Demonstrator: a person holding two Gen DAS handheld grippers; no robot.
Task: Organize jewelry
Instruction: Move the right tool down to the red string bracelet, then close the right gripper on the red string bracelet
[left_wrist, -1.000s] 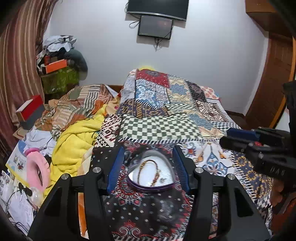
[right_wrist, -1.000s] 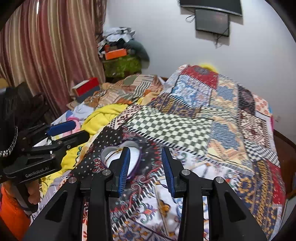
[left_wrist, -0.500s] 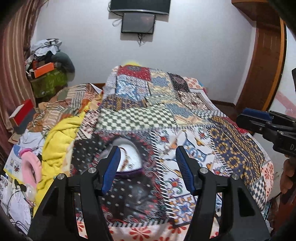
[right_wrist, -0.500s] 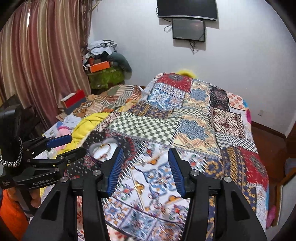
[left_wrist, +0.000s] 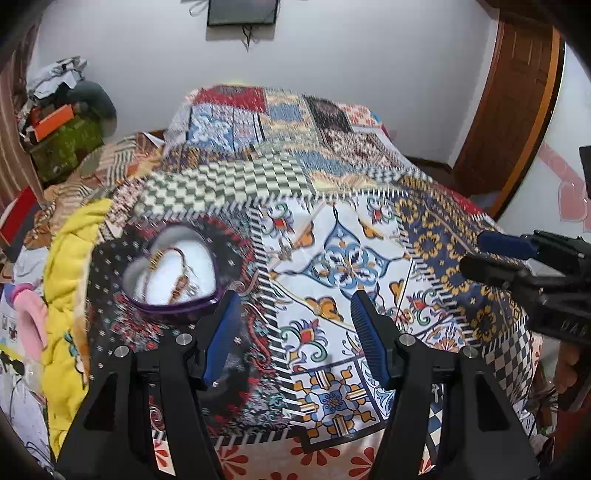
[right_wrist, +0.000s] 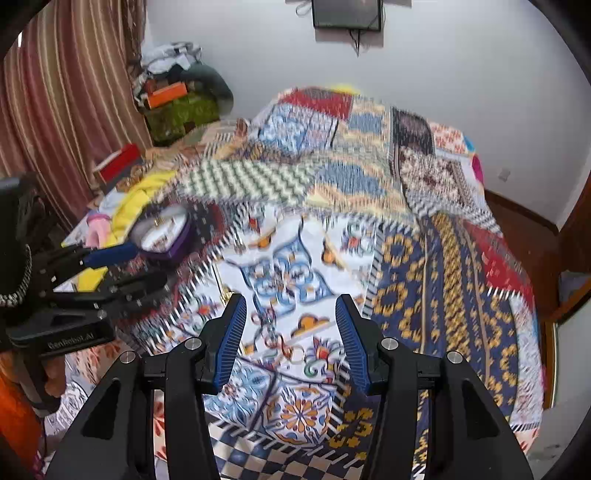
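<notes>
Two grippers, both spread apart and empty, above patchwork bedspread (left_wrist: 369, 229). Left gripper (left_wrist: 295, 336) lower centre; right gripper (right_wrist: 291, 343) likewise, probably lining up a loose chain (right_wrist: 271, 326) between its fingers. Heart-shaped box (left_wrist: 173, 273) mid-left holds bracelets, lid off for loading.

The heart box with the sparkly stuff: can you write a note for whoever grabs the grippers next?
Left gripper: jaws open, empty, just right of the heart box.
Right gripper: jaws open, empty, above a small chain-like piece; blurred, so unsure.
Box sits lidless on the patchwork bedspread, left side, bracelets inside.
Done: some jewelry already boxed.
Left: probably collect that loose piece; no lid is visible.
</notes>
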